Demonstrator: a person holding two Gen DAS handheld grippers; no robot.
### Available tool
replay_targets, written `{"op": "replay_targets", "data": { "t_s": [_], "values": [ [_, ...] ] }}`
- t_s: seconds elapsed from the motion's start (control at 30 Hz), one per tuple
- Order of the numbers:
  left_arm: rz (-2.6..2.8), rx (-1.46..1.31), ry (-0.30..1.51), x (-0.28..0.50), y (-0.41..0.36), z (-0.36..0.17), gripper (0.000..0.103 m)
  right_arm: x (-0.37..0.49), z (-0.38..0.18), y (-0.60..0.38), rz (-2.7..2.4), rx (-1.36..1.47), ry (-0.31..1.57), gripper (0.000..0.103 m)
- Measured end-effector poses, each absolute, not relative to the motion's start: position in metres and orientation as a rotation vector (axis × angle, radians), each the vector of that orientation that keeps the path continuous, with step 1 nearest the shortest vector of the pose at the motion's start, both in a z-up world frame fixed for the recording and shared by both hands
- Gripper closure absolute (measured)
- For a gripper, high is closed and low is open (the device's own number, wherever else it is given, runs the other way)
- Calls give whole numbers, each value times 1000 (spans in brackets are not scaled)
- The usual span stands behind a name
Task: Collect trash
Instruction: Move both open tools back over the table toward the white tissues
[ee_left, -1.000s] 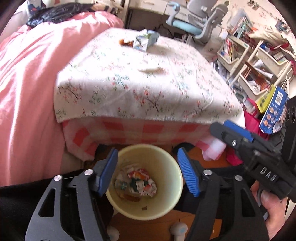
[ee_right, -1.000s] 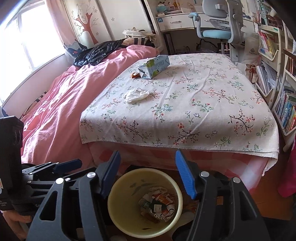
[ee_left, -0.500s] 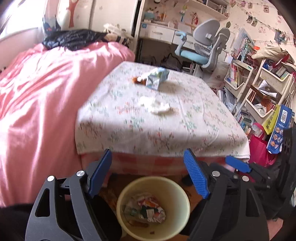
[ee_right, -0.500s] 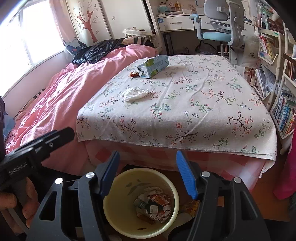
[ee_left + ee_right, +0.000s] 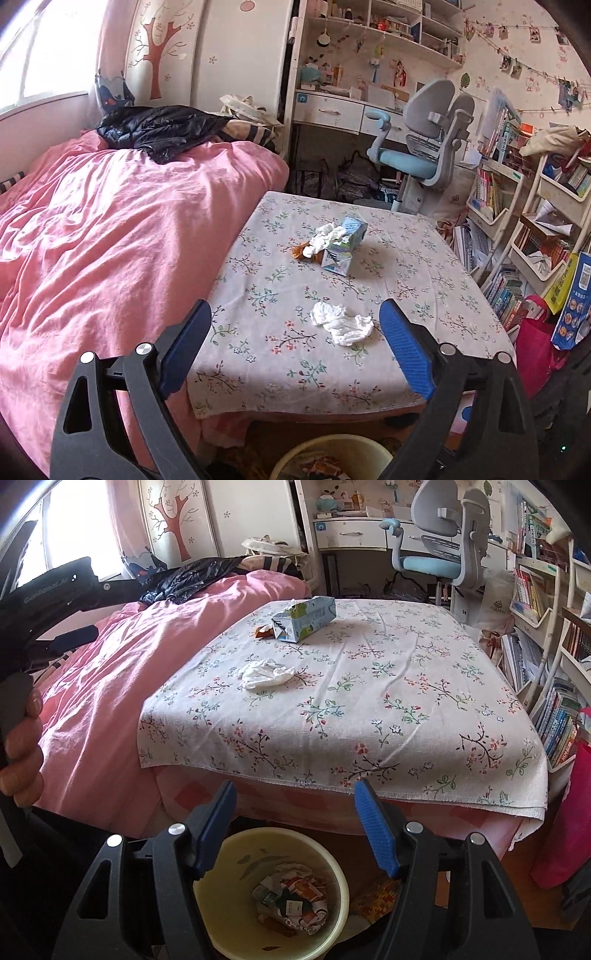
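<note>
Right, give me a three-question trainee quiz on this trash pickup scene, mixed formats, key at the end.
1. True or false: the crumpled tissue lies on the floral cloth.
2. Which lies farther from the bin: A) the tissue, B) the milk carton?
3. Fill in: the bin already holds a crumpled ____.

Key:
1. True.
2. B.
3. Wrapper. Neither the left gripper nor the right gripper holds anything; the jaws of both are opening.
</note>
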State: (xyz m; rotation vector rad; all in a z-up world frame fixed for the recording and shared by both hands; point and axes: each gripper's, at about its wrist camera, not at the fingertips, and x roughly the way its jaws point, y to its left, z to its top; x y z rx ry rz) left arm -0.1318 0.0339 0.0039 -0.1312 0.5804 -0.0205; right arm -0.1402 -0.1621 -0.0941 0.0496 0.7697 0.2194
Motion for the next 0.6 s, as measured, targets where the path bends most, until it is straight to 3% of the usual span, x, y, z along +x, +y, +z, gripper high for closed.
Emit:
{"op": "replay_targets", "data": {
  "t_s": [0.6],
  "values": [
    [-63,-241,643,-129,51,-5,10,-130,-100,-115,250,-89,794,37]
  ]
}}
